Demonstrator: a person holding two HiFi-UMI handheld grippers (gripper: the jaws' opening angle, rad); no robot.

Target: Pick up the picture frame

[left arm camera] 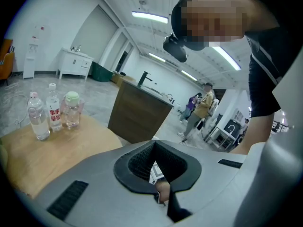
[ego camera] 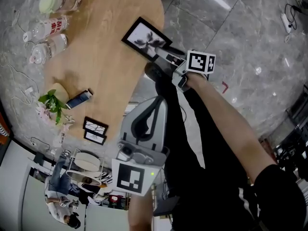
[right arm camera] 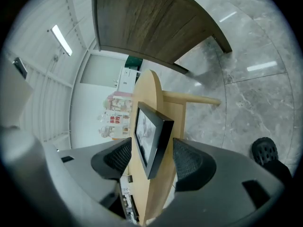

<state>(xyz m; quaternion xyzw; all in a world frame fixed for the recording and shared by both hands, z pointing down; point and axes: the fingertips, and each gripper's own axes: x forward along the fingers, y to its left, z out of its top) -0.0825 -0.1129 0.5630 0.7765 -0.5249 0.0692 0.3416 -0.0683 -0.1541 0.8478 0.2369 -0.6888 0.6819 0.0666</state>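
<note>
Grey marble floor point(ego camera: 231, 42) spreads below and beside both grippers, and the rounded pale wooden bench point(ego camera: 110, 28) stretches out ahead of them. Nearest the person, the grey left gripper point(ego camera: 144, 121) hangs well short of the bench edge, with its dark-padded jaws together on nothing. The right gripper point(right arm camera: 151, 156) is out in front at the near edge of the bench, and its jaws are spread wide. Between them sits a corner of the black rectangular picture frame point(right arm camera: 150, 135) with its grey plant print, lying flat on the bench. A pad stands close on either side of it, but neither looks to press on it. The reach and the lining-up therefore look done, while closing on the picture frame and lifting it are left. Clear plastic bottles point(ego camera: 48, 30) stand far beyond the right gripper, well apart from the frame.
</note>
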